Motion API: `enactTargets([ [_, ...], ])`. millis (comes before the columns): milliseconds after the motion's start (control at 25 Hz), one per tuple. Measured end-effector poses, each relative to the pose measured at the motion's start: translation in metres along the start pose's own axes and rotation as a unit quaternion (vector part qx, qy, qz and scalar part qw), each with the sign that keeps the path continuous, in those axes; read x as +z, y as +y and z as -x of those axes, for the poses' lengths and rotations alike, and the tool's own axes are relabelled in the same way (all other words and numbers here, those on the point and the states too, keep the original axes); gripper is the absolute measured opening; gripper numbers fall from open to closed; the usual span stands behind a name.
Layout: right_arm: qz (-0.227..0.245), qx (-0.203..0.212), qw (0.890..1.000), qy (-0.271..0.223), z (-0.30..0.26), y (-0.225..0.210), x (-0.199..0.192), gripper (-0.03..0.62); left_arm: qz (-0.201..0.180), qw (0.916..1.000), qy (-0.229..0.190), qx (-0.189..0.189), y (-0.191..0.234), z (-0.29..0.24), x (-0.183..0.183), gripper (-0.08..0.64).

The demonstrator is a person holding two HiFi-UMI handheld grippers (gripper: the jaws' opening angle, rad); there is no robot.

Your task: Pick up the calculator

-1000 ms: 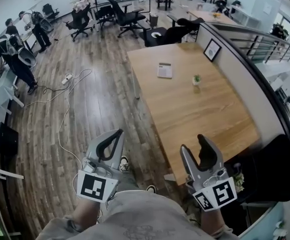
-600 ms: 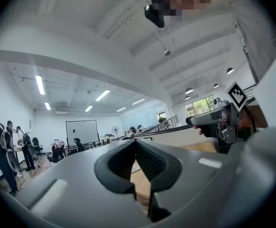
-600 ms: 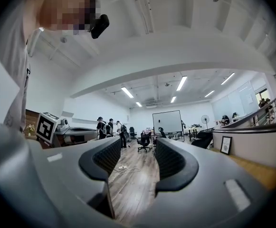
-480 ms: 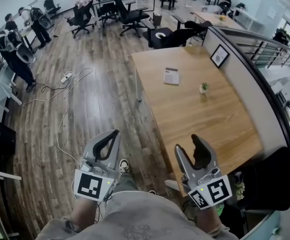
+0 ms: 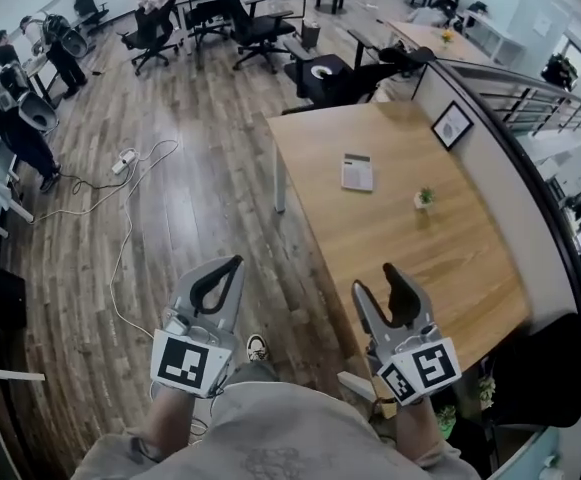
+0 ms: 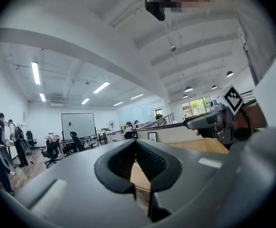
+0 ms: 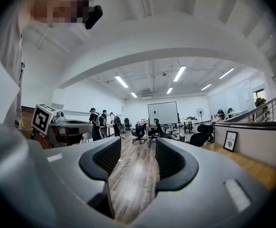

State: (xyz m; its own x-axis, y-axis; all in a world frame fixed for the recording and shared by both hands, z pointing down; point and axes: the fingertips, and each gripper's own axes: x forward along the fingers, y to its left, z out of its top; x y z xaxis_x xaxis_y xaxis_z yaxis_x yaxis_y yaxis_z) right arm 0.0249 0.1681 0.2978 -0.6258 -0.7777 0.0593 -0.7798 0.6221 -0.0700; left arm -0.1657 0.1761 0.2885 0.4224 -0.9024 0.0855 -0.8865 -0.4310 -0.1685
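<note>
Seen from above: calculator [image 5: 357,171] lying flat on the far half of the wooden desk [image 5: 400,258], well apart from the 2 tools held low in the near foreground. Just right of it and slightly nearer, a small potted plant [image 5: 425,198]; by the partition beyond, a framed picture [image 5: 453,125]. Over the plank floor [image 5: 200,198], the left hand-held gripper [image 5: 235,261], jaws closed tip to tip on nothing. At the desk's near edge, the right hand-held gripper [image 5: 378,280], jaws spread wide (only floorboards between them). Far off, office chairs [image 5: 255,28].
</note>
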Motion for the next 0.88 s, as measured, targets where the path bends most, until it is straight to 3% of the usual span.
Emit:
enactTargets([
  [280, -0.004, -0.047, 0.999, 0.018, -0.076, -0.005, 0.001, 0.212, 0.029, 0.9985, 0.012, -0.046, 0.069, -0.031, -0.021, 0.002],
  [480, -0.009, -0.061, 0.998, 0.031, -0.120, -0.008, -0.012, 0.212, 0.030, 0.9979, 0.025, -0.052, 0.112, -0.041, -0.040, 0.002],
  [760, 0.002, -0.074, 0.995, 0.073, -0.152, -0.021, -0.028, 0.212, 0.035, 0.9975, 0.029, -0.054, 0.150, -0.065, -0.045, 0.002],
  [880, -0.004, -0.084, 0.994, 0.073, -0.163, -0.038, -0.028, 0.212, 0.021, 0.9973, 0.030, -0.064, 0.156, -0.086, -0.042, 0.002],
])
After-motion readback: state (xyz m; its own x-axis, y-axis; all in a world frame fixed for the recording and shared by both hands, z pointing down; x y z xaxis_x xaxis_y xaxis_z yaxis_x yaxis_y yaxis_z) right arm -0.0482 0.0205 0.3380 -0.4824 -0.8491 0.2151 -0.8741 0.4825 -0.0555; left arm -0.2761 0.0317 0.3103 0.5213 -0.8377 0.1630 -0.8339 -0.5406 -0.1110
